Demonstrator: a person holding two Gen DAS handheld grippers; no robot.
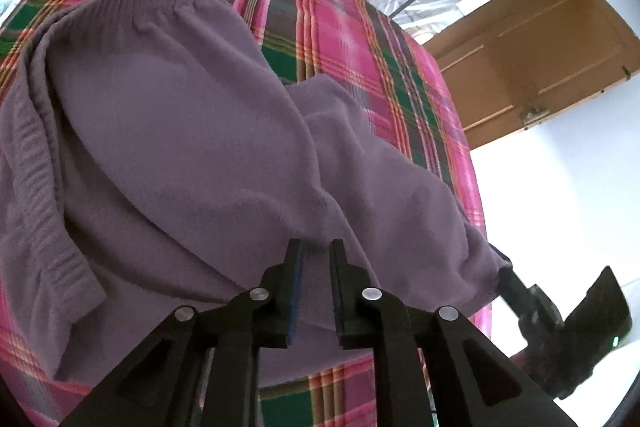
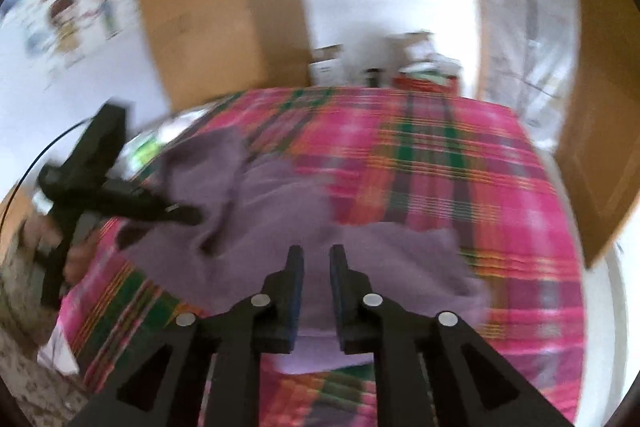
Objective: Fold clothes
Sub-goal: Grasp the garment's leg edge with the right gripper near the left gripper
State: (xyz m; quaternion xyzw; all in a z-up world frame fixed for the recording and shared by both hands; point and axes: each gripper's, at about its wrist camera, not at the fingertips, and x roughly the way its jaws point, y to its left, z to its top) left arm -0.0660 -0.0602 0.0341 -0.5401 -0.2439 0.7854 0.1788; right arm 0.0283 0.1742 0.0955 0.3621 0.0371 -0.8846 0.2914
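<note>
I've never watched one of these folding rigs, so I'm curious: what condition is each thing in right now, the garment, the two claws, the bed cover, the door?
Purple knit garment: rumpled, not yet folded, lying on the cover.
Left gripper: fingers slightly apart, purple fabric between them; grip unclear.
Right gripper: fingers slightly apart over the garment; view blurred.
Plaid bed cover: spread flat.
Wooden door: open.

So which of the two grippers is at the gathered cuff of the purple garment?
The right gripper: its tips meet the gathered cuff at the bed's edge, while the left gripper is at plain cloth mid-garment.
</note>
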